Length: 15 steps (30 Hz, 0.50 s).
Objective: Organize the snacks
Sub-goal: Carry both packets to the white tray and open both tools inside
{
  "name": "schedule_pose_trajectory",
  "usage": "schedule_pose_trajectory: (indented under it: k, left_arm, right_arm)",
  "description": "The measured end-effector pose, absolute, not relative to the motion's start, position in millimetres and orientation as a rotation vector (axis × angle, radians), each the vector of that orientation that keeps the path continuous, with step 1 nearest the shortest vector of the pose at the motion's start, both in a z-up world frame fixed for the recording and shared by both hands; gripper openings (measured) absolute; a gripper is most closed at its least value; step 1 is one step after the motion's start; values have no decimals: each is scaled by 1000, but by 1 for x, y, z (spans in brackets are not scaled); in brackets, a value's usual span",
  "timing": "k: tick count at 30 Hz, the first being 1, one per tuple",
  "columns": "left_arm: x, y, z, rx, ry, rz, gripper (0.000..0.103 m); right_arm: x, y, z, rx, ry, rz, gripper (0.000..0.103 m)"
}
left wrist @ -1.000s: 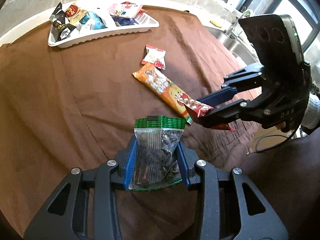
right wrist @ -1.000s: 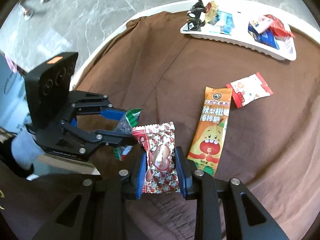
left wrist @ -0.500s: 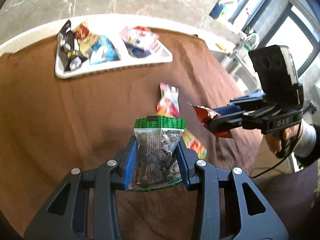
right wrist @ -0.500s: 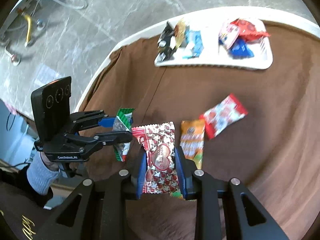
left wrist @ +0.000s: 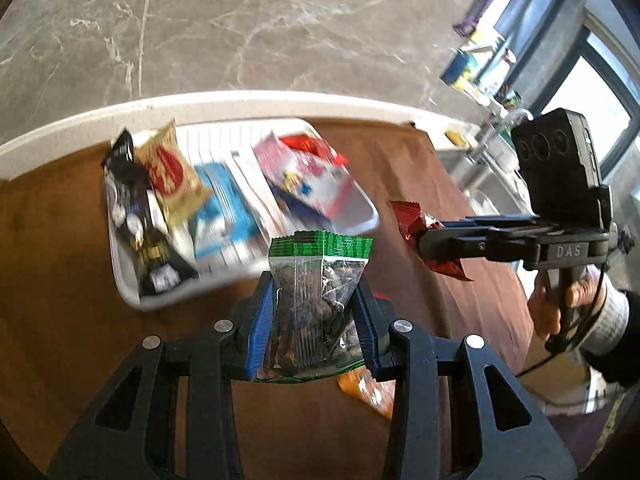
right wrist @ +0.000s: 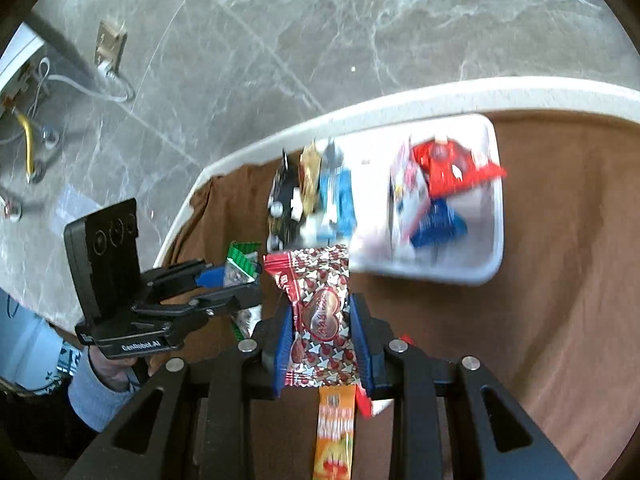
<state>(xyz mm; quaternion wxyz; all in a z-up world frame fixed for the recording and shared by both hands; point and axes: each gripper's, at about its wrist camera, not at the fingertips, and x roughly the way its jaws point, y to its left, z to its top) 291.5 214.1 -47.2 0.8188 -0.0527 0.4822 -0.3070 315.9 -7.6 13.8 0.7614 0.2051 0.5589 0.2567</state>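
My left gripper (left wrist: pixel 314 320) is shut on a clear green-topped snack bag (left wrist: pixel 316 304) and holds it above the brown cloth, just short of the white tray (left wrist: pixel 352 220). My right gripper (right wrist: pixel 322 340) is shut on a red-and-white heart-print candy pack (right wrist: pixel 320 312), also near the tray (right wrist: pixel 460 272). Each gripper shows in the other's view: the right one (left wrist: pixel 424 240) to the right, the left one (right wrist: pixel 240 284) to the left. The tray holds several snack packs in its compartments.
An orange snack bar (right wrist: pixel 334 432) and a red-and-white packet (right wrist: pixel 366 400) lie on the brown cloth (right wrist: pixel 560 320) beneath my right gripper. The orange bar also shows in the left wrist view (left wrist: pixel 368 392). The table's white rim (left wrist: pixel 240 100) runs behind the tray, with marble floor beyond.
Both grippers have moved forward with their packs, away from the loose snacks and close to the tray. The tray now looks much larger in both views.
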Motion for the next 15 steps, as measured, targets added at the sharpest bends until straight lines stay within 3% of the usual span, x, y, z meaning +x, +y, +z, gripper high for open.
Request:
schedule_pose_trajectory:
  k: [15]
  left_arm:
    - [415,207,-74,-130,1020,-536,35]
  right_arm:
    - [413,10,-20,458,1191,489,30]
